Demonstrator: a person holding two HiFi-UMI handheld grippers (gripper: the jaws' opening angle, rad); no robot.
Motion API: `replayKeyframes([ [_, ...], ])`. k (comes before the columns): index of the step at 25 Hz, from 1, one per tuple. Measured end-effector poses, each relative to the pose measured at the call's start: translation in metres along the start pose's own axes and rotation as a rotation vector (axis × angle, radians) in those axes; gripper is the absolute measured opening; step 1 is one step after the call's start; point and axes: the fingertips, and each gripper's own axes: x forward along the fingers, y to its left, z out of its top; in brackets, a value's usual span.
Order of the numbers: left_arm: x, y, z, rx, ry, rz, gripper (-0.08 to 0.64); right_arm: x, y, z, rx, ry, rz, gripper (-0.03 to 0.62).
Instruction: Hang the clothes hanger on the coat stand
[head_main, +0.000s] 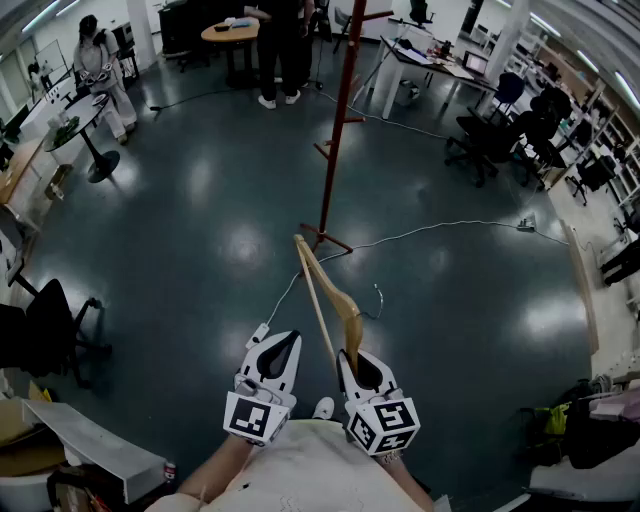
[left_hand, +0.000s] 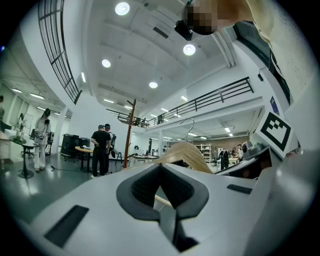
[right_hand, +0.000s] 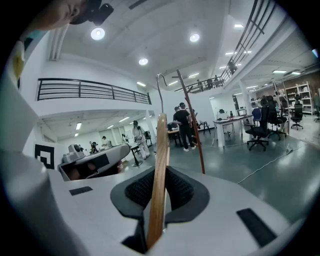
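Dark glossy floor (head_main: 200, 230); stand (head_main: 335, 130) well ahead of your fingers. Your right fingers (right_hand: 187, 192) pinch the hanger (right_hand: 160, 170) edge-on by one arm's end; the rest juts forward. Left fingers (left_hand: 185, 192) closed, empty, just beside. Likely light, stiff, slick wood; that end grip may let it swing.

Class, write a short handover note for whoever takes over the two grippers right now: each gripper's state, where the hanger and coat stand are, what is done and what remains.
Right gripper: shut on the wooden clothes hanger, held edge-on with its hook end away from the person.
Left gripper: jaws together, nothing held, beside the right one.
Coat stand: upright on the floor ahead, apart from the hanger.
Done: hanger is in hand.
Left: carry it to the stand and set its hook over a peg.
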Motion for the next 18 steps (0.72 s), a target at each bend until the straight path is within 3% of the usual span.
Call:
replayKeyframes([
  [5,-0.013,-0.047,-0.014,-0.010,0.021,0.022,0.012,-0.039,-0.028,-0.020,-0.007,0.038,0.008,0.067],
  [11,-0.021,-0.040,-0.005,-0.058,-0.004,0.065,0.012,-0.056,-0.027,-0.022,0.042,0.030,0.012,0.067],
  [18,-0.017,-0.045,0.003,-0.041,-0.038,0.063,0.012,-0.070,-0.031,-0.023,0.001,0.016,0.006,0.067],
])
